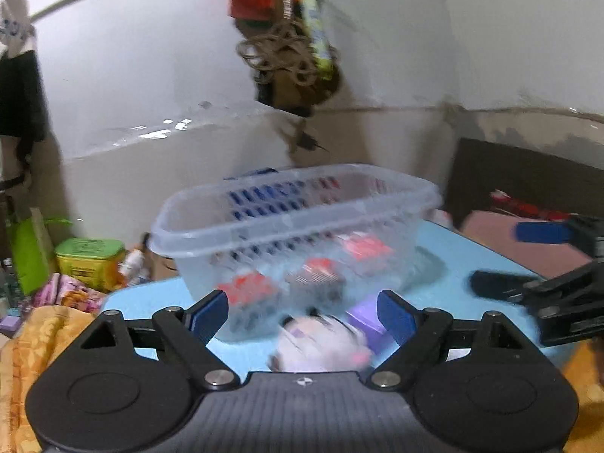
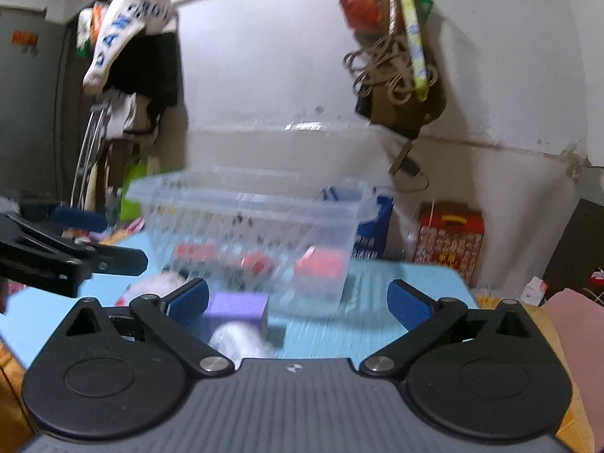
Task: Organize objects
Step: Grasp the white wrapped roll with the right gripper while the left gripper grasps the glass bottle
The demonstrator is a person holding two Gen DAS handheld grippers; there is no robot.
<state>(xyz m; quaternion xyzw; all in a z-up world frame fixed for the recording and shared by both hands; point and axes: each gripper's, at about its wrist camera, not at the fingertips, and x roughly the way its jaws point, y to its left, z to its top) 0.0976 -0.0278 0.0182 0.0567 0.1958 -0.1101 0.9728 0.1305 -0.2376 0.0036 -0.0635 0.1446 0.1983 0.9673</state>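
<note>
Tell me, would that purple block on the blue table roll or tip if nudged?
Probably neither: the purple block has flat faces and lies low on the table, so it should slide. It looks matte, likely easy to grip.

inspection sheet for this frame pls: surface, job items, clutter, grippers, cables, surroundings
surface: light blue table, blurred.
job's things: clear basket on it with red items inside; purple block and white fuzzy object lie outside, in front.
clutter: green tin and packets beyond the table's left; red box beyond its right.
grippers: left gripper open, empty; right gripper open, empty.
cables: coiled cord hanging on the wall.
surroundings: white wall; clothes hung at left.
</note>
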